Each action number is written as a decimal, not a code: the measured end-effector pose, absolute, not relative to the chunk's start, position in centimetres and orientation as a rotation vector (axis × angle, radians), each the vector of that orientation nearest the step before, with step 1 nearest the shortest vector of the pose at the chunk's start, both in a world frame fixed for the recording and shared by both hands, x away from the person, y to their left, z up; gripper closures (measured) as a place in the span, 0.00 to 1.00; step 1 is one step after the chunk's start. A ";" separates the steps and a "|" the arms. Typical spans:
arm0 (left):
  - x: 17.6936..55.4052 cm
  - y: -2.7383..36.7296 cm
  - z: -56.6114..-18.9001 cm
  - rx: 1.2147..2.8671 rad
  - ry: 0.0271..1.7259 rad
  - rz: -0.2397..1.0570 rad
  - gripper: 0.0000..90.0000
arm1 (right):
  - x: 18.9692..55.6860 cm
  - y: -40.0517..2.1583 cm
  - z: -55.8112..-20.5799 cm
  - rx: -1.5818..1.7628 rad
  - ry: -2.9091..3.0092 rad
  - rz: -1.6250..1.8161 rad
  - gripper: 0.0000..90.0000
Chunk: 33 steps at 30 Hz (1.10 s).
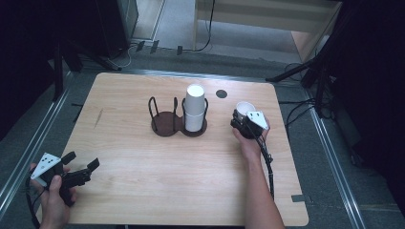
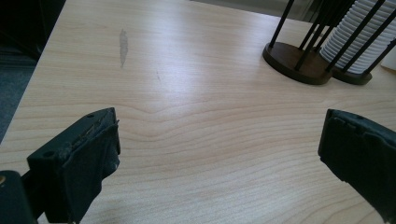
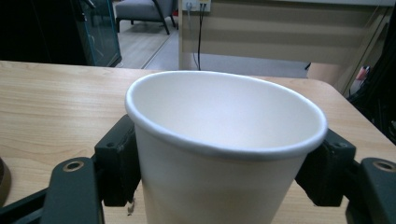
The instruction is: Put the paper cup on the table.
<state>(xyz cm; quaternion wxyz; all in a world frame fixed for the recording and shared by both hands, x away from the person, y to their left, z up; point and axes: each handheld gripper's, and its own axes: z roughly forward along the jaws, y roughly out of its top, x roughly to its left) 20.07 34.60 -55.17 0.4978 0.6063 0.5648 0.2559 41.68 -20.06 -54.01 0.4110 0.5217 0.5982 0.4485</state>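
White paper cup (image 3: 224,154) between right hand-held gripper (image 3: 224,172) pads, on wooden desk (image 1: 143,157).
We see smooth tapered wall, rolled rim, pads apparently touching; left hand-held gripper (image 2: 219,158) released.

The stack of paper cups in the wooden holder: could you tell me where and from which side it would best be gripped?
Probably grip the top cup of the stack of paper cups across its upper wall, where it rises above the black uprights of the holder. Come from above or the open front, since the uprights fence the lower cups. The open left gripper is free; the right gripper has a single cup between its jaws.
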 end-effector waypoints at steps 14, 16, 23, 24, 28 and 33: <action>20.1 34.5 -55.2 1.471 1.369 0.623 0.00 | 41.1 -19.9 -53.5 1.368 1.559 1.084 0.29; 20.1 34.5 -55.2 1.470 1.369 0.623 0.00 | 41.0 -19.8 -53.5 1.356 1.570 1.072 0.28; 20.1 34.5 -55.2 1.468 1.370 0.622 0.00 | 40.9 -19.5 -53.7 1.353 1.575 1.067 0.25; 20.1 34.5 -55.2 1.467 1.371 0.621 0.00 | 40.9 -19.6 -53.7 1.359 1.578 1.068 0.23; 20.2 34.5 -55.2 1.470 1.383 0.623 0.00 | 40.9 -19.7 -53.8 1.379 1.603 1.076 0.11; 20.2 34.5 -55.2 1.469 1.382 0.624 0.00 | 40.7 -19.9 -53.5 1.389 1.625 1.105 0.01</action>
